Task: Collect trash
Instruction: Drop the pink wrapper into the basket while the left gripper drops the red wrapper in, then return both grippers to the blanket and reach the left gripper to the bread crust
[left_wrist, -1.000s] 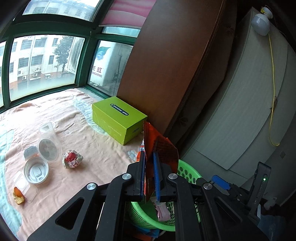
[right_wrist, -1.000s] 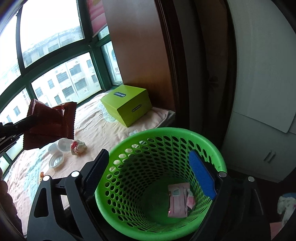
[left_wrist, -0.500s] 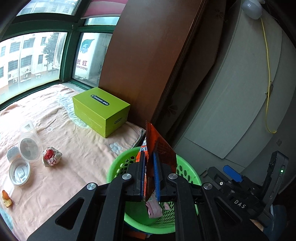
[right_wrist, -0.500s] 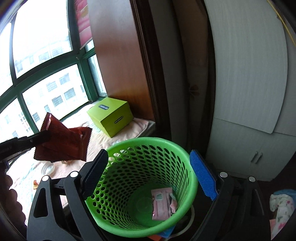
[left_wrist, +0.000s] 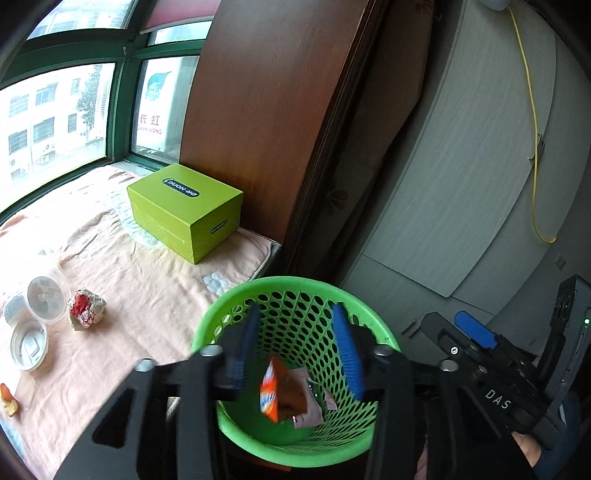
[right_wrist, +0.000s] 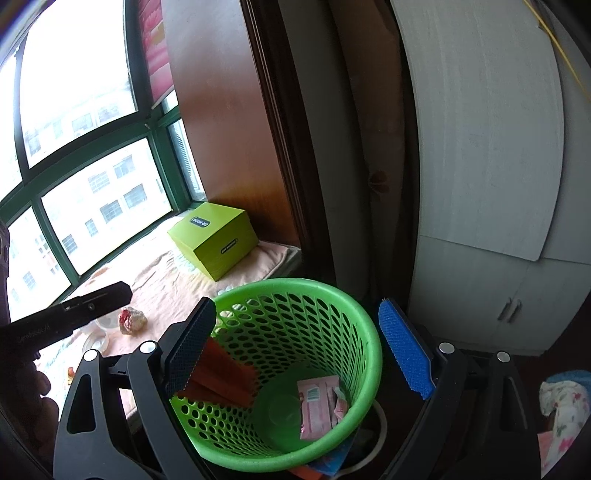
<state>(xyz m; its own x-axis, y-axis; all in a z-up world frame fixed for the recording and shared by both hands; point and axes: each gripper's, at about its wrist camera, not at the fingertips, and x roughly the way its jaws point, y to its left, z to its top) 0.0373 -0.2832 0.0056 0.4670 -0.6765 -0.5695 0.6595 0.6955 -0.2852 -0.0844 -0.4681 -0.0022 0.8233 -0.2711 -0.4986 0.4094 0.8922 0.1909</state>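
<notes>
A green perforated basket (left_wrist: 295, 288) (right_wrist: 354, 314) stands on the floor beside the bed. An orange-red snack wrapper (left_wrist: 271, 391) (right_wrist: 221, 373) lies inside it, blurred, near a pink packet (right_wrist: 317, 402). My left gripper (left_wrist: 297, 354) is open and empty above the basket mouth. My right gripper (right_wrist: 299, 354) is open and empty, its fingers on either side of the basket. On the bed lie a crumpled red-and-silver wrapper (left_wrist: 85, 308), a clear cup (left_wrist: 46, 297), a white lid (left_wrist: 27, 343) and an orange scrap (left_wrist: 7, 400).
A lime-green box (left_wrist: 184, 210) sits on the peach bedcover (left_wrist: 147, 273) near the wooden panel (left_wrist: 266, 110). A grey wardrobe (left_wrist: 461, 166) stands to the right. Windows (left_wrist: 55, 114) run behind the bed.
My left gripper moved over the basket, opened and let go of the orange-red wrapper, which is now inside the basket. The right gripper stayed open at the basket.
</notes>
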